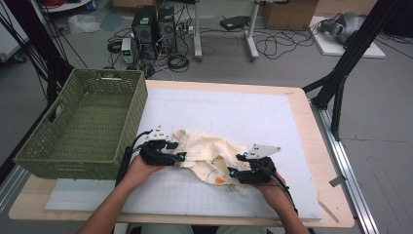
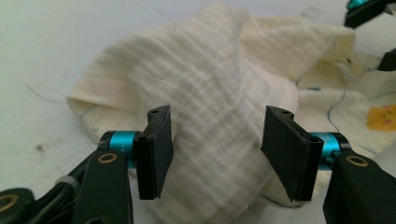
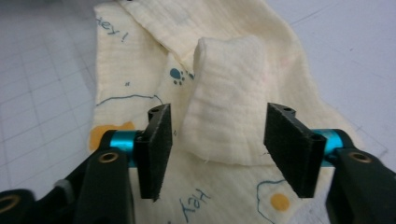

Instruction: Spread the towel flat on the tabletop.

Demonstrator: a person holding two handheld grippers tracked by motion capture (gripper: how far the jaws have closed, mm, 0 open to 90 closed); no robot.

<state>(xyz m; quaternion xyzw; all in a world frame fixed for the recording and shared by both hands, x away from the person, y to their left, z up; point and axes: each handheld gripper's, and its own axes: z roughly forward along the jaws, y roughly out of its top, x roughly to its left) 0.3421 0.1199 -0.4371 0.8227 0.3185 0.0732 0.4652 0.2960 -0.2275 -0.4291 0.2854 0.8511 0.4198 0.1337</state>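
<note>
A crumpled cream muslin cloth (image 1: 207, 151) with blue and orange prints lies on the white mat (image 1: 234, 112). My left gripper (image 1: 178, 151) sits at the cloth's left edge and my right gripper (image 1: 237, 165) at its lower right edge. In the left gripper view the left gripper (image 2: 217, 144) stands open, and a raised fold of the cloth (image 2: 210, 84) lies between its pads without being pinched. In the right gripper view the right gripper (image 3: 217, 144) is open too, with a small upright fold of the cloth (image 3: 226, 98) between its pads, apart from both.
A green woven basket (image 1: 131, 122) stands at the table's left, close to my left hand. The mat covers most of the wooden table (image 1: 311, 161). Computers, cables and boxes lie on the floor beyond the far edge.
</note>
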